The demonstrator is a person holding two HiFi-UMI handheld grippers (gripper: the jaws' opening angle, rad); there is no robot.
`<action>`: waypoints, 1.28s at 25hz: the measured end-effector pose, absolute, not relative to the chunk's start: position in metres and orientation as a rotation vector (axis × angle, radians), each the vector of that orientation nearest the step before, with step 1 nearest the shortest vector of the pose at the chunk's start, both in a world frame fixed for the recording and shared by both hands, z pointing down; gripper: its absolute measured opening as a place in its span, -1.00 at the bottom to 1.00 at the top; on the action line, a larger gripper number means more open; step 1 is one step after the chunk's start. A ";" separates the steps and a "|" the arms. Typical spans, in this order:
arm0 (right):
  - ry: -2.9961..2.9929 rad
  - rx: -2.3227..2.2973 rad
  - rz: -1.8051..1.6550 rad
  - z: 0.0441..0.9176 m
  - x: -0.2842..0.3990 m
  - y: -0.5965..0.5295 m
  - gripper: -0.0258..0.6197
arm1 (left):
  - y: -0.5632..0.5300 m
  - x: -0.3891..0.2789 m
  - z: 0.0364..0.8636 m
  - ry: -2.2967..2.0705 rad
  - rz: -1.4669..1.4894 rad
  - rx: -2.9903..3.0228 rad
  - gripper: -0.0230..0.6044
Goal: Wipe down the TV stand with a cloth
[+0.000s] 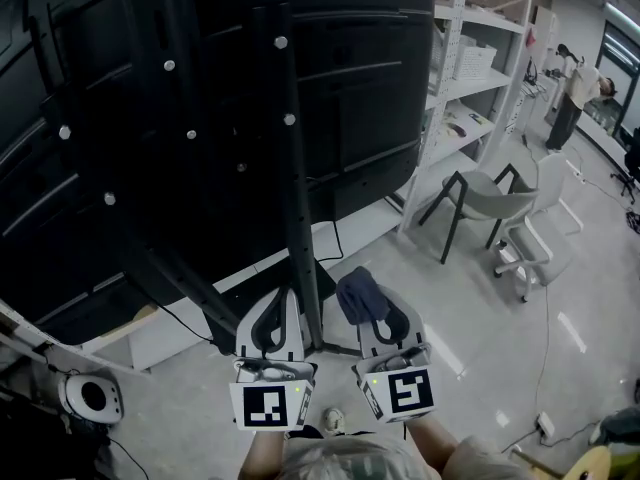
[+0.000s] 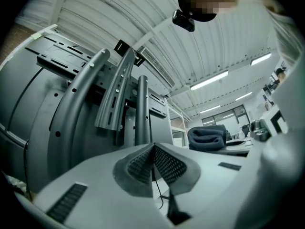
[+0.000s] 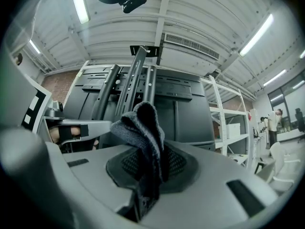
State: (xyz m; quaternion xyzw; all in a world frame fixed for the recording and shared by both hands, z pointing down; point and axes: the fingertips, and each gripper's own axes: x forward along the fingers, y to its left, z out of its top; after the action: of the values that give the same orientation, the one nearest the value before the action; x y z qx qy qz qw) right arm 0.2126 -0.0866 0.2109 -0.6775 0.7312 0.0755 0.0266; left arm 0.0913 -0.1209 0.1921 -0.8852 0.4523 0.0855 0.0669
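Cloth (image 3: 143, 128) clenched in right claw (image 3: 148, 162), bunched above it; left claw (image 2: 153, 162) closed, empty

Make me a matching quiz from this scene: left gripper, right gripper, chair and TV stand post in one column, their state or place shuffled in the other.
1. left gripper
2. right gripper
3. chair
4. TV stand post

A. beside the shelving
B. shut on the cloth
C. rises just ahead of both grippers
D. shut, nothing between its fingers

Pairs: 1-D, 2-B, 3-A, 4-C
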 end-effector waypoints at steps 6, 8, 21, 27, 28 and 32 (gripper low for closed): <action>2.237 -2.070 0.224 0.205 0.207 -0.093 -0.74 | -0.124 0.097 0.181 1.332 0.262 -2.663 -0.88; 2.237 -2.069 0.233 0.203 0.204 -0.093 -0.74 | -0.126 0.097 0.179 1.321 0.270 -2.668 -0.88; 2.293 -1.945 0.224 0.190 0.152 -0.101 -0.74 | -0.122 0.049 0.168 1.377 0.237 -2.613 -0.88; 2.329 -1.856 0.315 0.166 0.118 -0.109 -0.74 | -0.121 0.020 0.151 1.411 0.279 -2.559 -0.88; 2.347 -1.831 0.368 0.155 0.110 -0.110 -0.74 | -0.122 0.014 0.150 1.417 0.252 -2.550 -0.88; 2.409 -1.756 0.655 0.091 0.079 -0.121 -0.74 | -0.126 -0.003 0.127 1.432 0.238 -2.500 -0.88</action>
State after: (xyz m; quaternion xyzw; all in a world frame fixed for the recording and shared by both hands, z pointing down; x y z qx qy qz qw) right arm 0.0795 -0.1209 0.0914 -0.5749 0.7884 0.2143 0.0448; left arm -0.0026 -0.1261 0.1270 -0.8580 0.4915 0.0816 0.1248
